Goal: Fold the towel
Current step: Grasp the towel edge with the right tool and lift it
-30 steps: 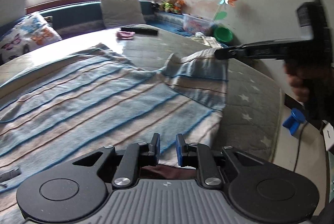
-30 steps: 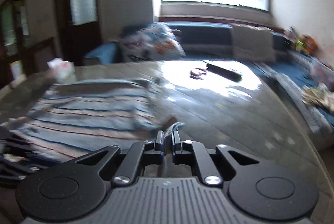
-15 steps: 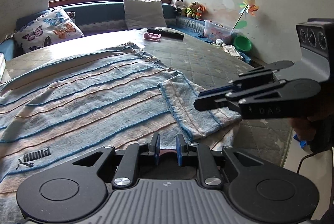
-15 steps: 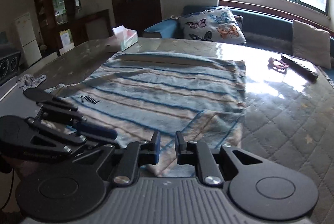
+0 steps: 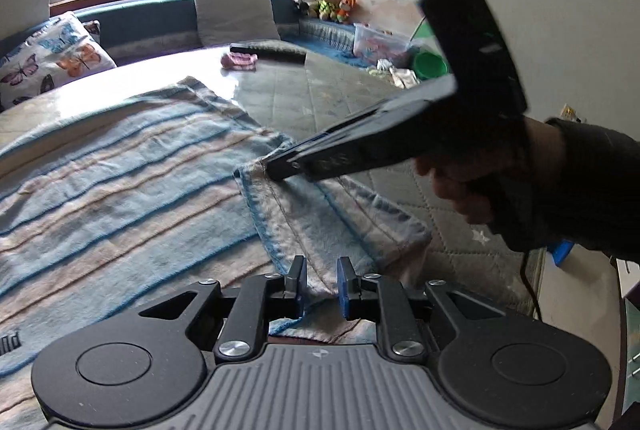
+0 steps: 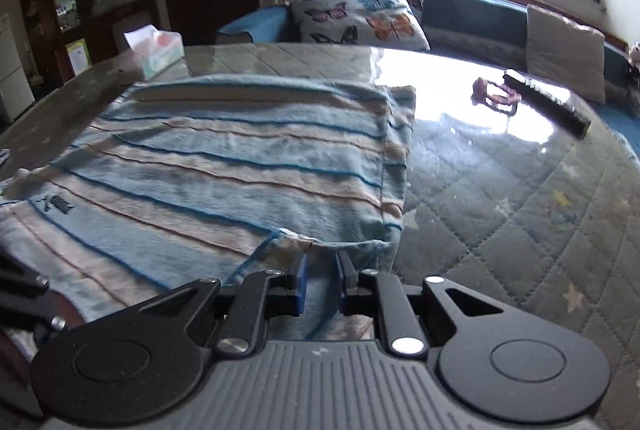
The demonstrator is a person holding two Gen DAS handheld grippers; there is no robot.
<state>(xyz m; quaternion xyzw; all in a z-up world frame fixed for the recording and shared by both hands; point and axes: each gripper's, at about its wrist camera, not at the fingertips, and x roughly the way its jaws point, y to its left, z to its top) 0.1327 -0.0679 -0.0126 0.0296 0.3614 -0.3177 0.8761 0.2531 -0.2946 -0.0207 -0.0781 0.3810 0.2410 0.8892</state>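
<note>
I am seeing the striped towel (image 5: 120, 189) lying across the table (image 6: 520, 213), its corner folded over at five o'clock. My left gripper (image 5: 322, 288) and right gripper (image 6: 320, 282) are both spread, towel edge between their fingers.

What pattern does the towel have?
The towel has light blue and beige stripes with thin dark blue lines, clearest in the right wrist view.

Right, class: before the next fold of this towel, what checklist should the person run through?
1. Left gripper holding the towel edge: cannot tell.
2. Right gripper jaws apart at the folded corner: ok.
3. Folded corner squared with the towel's edges: not ok.
4. Remote clear of towel: ok.
5. Pink item clear of towel: ok.
</note>
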